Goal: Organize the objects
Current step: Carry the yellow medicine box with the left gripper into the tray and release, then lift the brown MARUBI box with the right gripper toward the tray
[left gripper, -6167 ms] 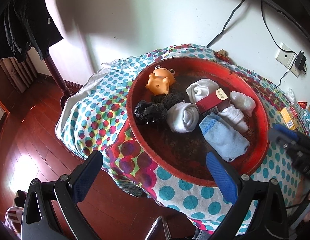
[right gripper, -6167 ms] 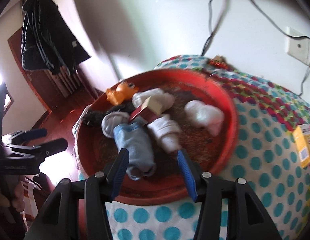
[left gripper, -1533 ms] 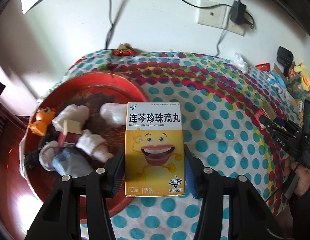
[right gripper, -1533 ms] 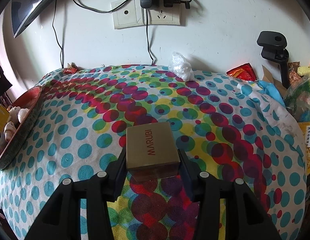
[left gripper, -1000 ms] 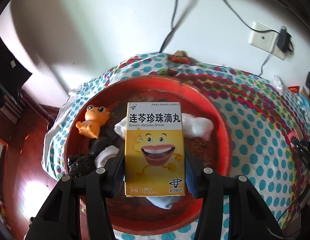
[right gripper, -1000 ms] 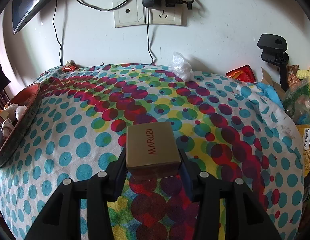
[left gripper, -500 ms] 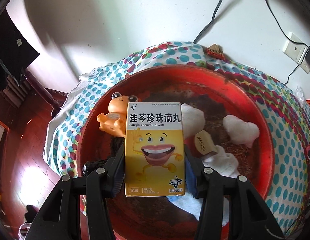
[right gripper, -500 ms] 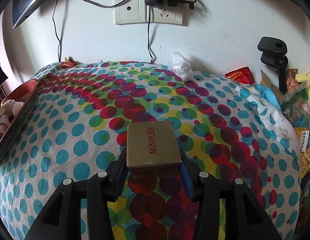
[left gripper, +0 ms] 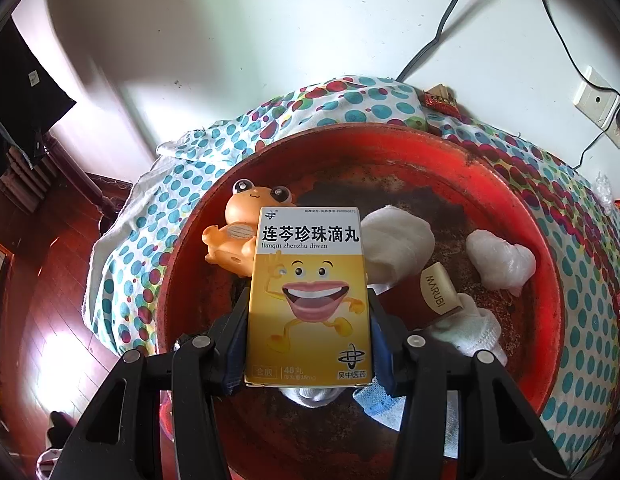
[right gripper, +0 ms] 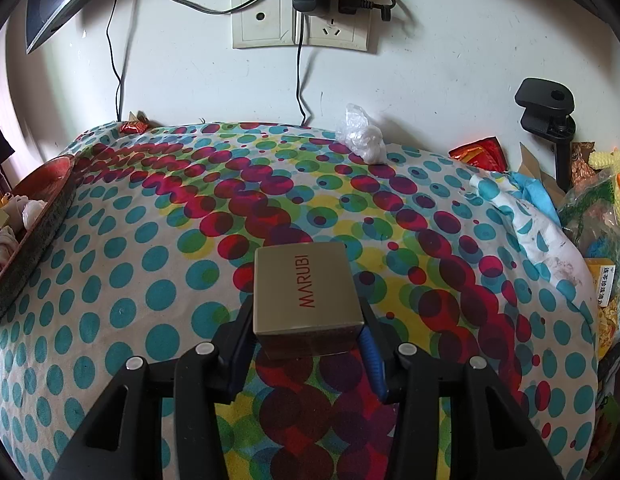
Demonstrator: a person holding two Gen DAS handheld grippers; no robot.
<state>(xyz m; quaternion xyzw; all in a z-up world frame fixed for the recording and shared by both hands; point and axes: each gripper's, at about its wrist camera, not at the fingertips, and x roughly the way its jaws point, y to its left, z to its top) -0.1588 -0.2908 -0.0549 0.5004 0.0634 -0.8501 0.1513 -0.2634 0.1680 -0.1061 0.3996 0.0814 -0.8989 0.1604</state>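
Observation:
My left gripper (left gripper: 307, 320) is shut on a yellow medicine box with a smiling cartoon mouth (left gripper: 310, 292), held upright above the red basin (left gripper: 542, 280). Inside the basin lie an orange frog toy (left gripper: 237, 236), rolled white socks (left gripper: 398, 244), a light-blue sock (left gripper: 374, 400) and a dark red MARUBI box (left gripper: 434, 296). In the right wrist view my right gripper (right gripper: 307, 328) is shut on a tan MARUBI box (right gripper: 305, 292), just above the polka-dot cloth (right gripper: 149, 260). The red basin's edge (right gripper: 41, 216) shows at the far left of that view.
A crumpled plastic bag (right gripper: 360, 132) lies by the wall under the sockets (right gripper: 301, 24). A black clamp (right gripper: 546, 108), snack wrappers and bags (right gripper: 590, 208) crowd the table's right end. Wooden floor (left gripper: 49, 300) drops off left of the basin.
My left gripper carried the yellow box from over the dotted cloth to over the basin and sank closer to it. The right gripper and its tan box stayed put.

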